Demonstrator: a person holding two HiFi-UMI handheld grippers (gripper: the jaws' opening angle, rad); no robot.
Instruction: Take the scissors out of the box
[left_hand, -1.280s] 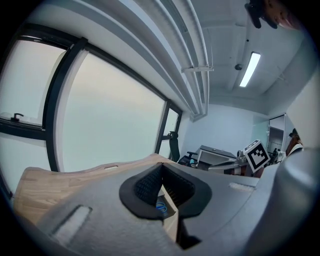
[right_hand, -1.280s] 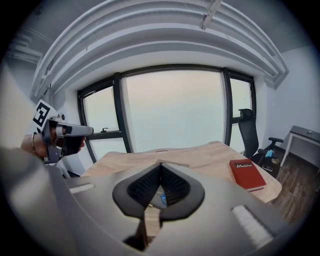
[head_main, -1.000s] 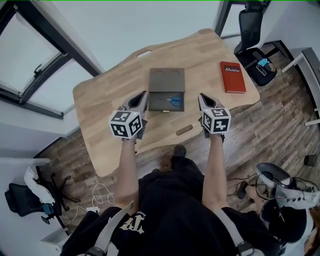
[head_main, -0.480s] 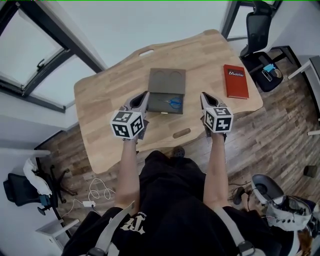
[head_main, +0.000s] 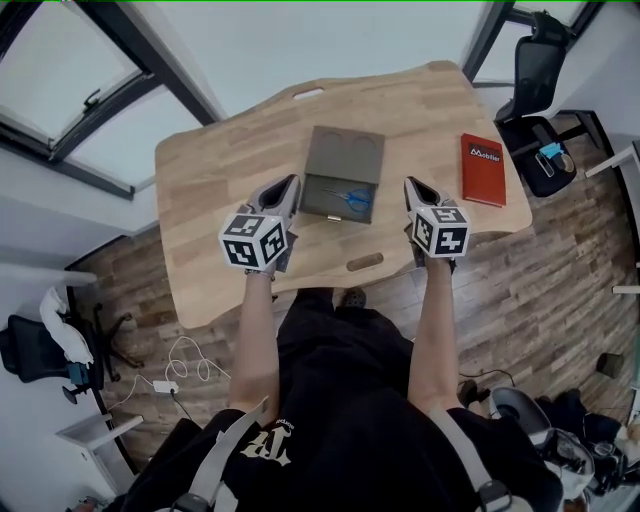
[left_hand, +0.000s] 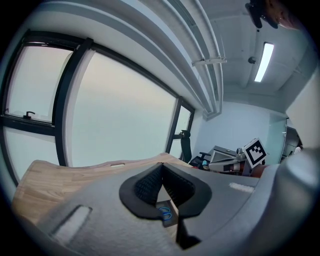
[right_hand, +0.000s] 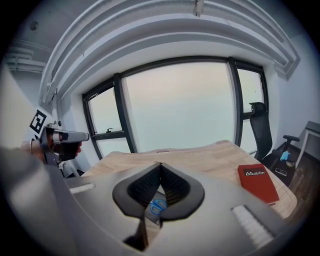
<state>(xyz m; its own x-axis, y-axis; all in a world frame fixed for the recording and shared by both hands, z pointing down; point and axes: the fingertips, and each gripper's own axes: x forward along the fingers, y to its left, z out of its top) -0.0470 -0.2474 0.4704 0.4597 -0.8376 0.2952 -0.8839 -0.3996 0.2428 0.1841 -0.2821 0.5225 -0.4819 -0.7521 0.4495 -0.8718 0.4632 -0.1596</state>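
A flat grey-brown box (head_main: 344, 155) lies open on the wooden table (head_main: 230, 160), its lid folded back. Scissors (head_main: 352, 199) with blue handles lie in the near half of the box. My left gripper (head_main: 290, 184) hovers just left of the box, shut and empty. My right gripper (head_main: 410, 186) hovers a little right of it, also shut and empty. In the left gripper view the pads meet at the tip of the left gripper (left_hand: 162, 165), and the scissors (left_hand: 165, 214) show below them. The right gripper view has the right gripper (right_hand: 160, 164) closed the same way above the scissors (right_hand: 157, 206).
A red book (head_main: 483, 169) lies on the table's right end. Two handle slots are cut in the tabletop, one at the far edge (head_main: 308, 93) and one at the near edge (head_main: 363, 263). An office chair (head_main: 535, 60) stands beyond the table's right corner. Windows run along the left.
The head view has shifted, so the table sits higher in the picture. My right gripper has drifted a little closer to the box's right side. Both grippers stay shut.
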